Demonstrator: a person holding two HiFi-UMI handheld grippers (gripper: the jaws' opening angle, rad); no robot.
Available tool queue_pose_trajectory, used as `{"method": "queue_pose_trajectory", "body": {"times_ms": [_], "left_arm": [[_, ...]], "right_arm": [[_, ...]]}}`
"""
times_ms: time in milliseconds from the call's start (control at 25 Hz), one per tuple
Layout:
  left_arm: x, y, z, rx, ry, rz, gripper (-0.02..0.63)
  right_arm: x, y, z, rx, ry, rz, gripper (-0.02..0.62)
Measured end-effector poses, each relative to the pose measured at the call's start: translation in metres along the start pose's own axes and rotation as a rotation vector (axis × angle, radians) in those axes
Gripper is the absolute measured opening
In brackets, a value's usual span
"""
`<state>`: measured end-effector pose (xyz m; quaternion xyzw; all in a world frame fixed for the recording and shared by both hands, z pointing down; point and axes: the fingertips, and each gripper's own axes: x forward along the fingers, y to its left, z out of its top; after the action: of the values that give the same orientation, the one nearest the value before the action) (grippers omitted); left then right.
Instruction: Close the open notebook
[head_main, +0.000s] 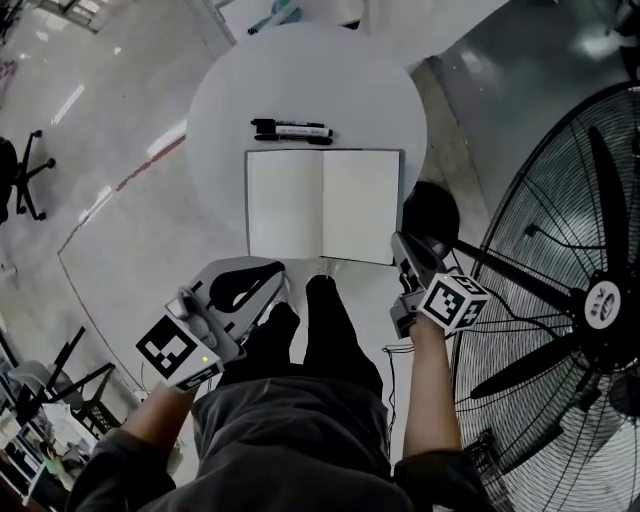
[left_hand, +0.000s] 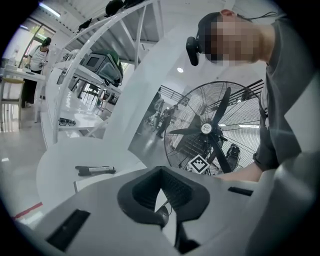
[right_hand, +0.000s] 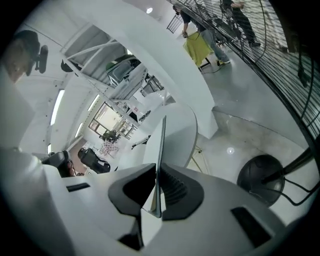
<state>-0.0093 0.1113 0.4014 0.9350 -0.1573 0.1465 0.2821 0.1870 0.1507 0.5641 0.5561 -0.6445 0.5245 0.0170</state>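
The open notebook (head_main: 322, 205) lies with blank white pages up on the round white table (head_main: 300, 80). My right gripper (head_main: 398, 245) is at the notebook's near right corner. In the right gripper view the jaws (right_hand: 157, 192) are shut on the thin edge of the right-hand cover (right_hand: 162, 145), which shows edge-on between the pads. My left gripper (head_main: 282, 280) hangs off the table's near edge, left of the notebook's near left corner, touching nothing. Its jaws (left_hand: 162, 200) look shut and empty; the notebook's corner (left_hand: 107, 177) shows beyond them.
Two dark markers (head_main: 292, 131) lie side by side just beyond the notebook's far edge, also seen as markers (left_hand: 95, 170). A large floor fan (head_main: 570, 300) stands close on the right, its black base (head_main: 430, 215) against the table. The person's legs are below the table's near edge.
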Motion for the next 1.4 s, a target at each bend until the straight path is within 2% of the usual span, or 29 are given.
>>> {"method": "queue_pose_trajectory", "body": {"times_ms": [80,240,440,600,800,1400], "left_arm": [[-0.007,-0.001,-0.002,-0.009,0.017,0.003,0.008],[-0.017,-0.001,0.016,0.03,-0.061,0.013,0.008],[-0.039,-0.005,0.018,0.03,-0.093,0.031,0.008],[-0.055,-0.005,0.008,-0.021,-0.057,0.047,0.008],[-0.069,0.002,0.018,0.006,-0.13,0.067,0.008],[-0.132,0.013,0.002,-0.041,-0.194,0.199,0.008]], "right_arm": [[-0.002,0.007,0.001,-0.021,0.002,-0.001,0.04],[-0.006,0.026,0.007,-0.058,0.005,0.006,0.037],[-0.013,0.054,0.007,-0.126,0.01,0.023,0.037],[-0.012,0.079,0.006,-0.189,0.027,0.042,0.037],[-0.004,0.108,0.003,-0.234,0.042,0.086,0.037],[0.033,0.18,-0.024,-0.348,0.132,0.211,0.037]]}}
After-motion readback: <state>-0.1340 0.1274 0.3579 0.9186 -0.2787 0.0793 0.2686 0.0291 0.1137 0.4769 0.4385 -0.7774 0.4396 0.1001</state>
